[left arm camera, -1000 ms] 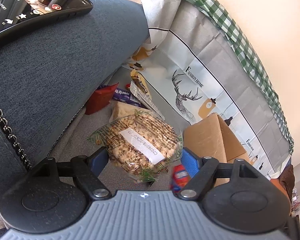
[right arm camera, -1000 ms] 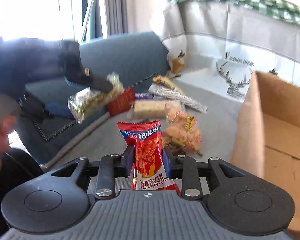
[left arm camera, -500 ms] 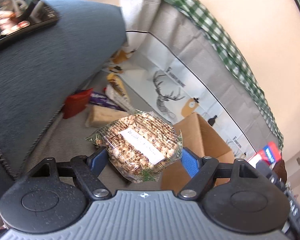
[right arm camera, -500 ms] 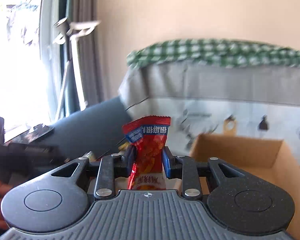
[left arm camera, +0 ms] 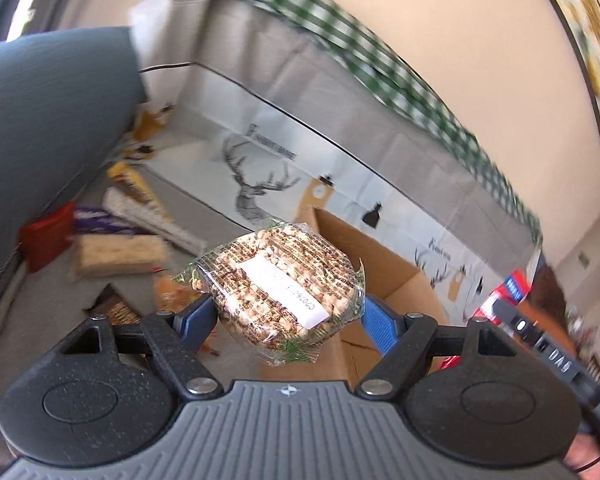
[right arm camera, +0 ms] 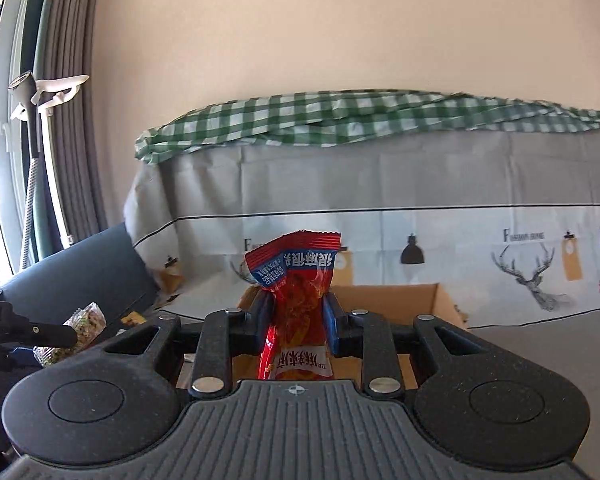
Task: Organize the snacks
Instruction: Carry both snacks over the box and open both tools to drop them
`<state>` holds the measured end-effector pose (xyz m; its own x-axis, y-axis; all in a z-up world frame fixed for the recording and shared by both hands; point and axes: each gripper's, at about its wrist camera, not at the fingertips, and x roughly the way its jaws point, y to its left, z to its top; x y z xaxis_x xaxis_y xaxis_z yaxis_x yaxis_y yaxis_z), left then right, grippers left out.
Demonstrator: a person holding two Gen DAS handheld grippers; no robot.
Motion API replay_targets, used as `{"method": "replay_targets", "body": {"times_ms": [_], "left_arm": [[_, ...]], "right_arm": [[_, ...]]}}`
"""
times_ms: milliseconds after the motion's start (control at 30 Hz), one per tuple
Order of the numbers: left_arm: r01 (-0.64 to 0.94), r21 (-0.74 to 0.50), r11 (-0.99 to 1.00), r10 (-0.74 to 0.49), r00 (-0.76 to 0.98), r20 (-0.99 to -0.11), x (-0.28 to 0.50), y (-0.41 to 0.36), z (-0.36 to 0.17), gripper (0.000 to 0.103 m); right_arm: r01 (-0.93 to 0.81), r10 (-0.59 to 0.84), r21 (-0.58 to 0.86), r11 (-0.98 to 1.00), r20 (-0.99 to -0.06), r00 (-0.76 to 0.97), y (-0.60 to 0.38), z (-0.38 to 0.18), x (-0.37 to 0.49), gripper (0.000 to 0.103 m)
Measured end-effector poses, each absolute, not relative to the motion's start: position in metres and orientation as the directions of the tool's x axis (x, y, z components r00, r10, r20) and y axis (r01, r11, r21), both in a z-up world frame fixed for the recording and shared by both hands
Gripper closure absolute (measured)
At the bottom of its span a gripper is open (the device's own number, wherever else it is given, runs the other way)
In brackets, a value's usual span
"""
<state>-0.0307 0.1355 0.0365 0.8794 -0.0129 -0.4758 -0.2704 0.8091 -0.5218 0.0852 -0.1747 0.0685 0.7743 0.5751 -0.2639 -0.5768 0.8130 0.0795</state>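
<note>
A clear bag of puffed grain (left arm camera: pixel 280 284) with a white label is pinched between the blue pads of my left gripper (left arm camera: pixel 286 312), held in the air near the left corner of an open cardboard box (left arm camera: pixel 384 280). My right gripper (right arm camera: pixel 297 316) is shut on an upright red snack packet (right arm camera: pixel 296 276), with the same box (right arm camera: pixel 384 296) just behind it. In the right wrist view the left gripper and its bag (right arm camera: pixel 80 328) show at the left edge. In the left wrist view the red packet (left arm camera: pixel 508 292) shows at the right.
Several loose snacks lie on the grey sofa seat, among them a red packet (left arm camera: pixel 44 236), a purple one (left arm camera: pixel 96 220) and a beige bar (left arm camera: pixel 116 256). A blue-grey armrest (left arm camera: pixel 40 120) rises at left. The deer-print sofa cover (right arm camera: pixel 532 276) and green checked cloth (right arm camera: pixel 340 116) stand behind.
Both grippers have risen from the snack pile and swung toward the cardboard box, each still holding its packet. The right view has tipped up from the seat to the sofa back.
</note>
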Motion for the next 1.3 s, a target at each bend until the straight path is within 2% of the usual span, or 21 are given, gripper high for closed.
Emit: {"method": "replay_targets", "body": {"times_ms": [300,500,933,1300], "left_arm": [[-0.152,-0.4,0.904,-0.062,0.879,-0.473,0.01,0.08,0.032,0.02],[-0.054,-0.343,0.938,-0.103,0.9,-0.423,0.035,0.053,0.036,0.02],[0.022,-0.352,0.936,-0.178,0.891,-0.418,0.053,0.023,0.027,0.02],[0.026,-0.37,0.929,-0.19,0.89,-0.414,0.055,0.025,0.026,0.02]], "right_arm": [[-0.48,0.469,0.035,0.877,-0.286,0.836,-0.207,0.063,0.096,0.074],[-0.424,0.411,0.028,0.905,-0.306,0.859,-0.226,0.055,0.107,0.074],[-0.416,0.392,-0.007,0.909,-0.321,0.862,-0.219,0.05,0.11,0.074],[-0.412,0.385,-0.016,0.911,-0.324,0.864,-0.214,0.051,0.109,0.074]]}}
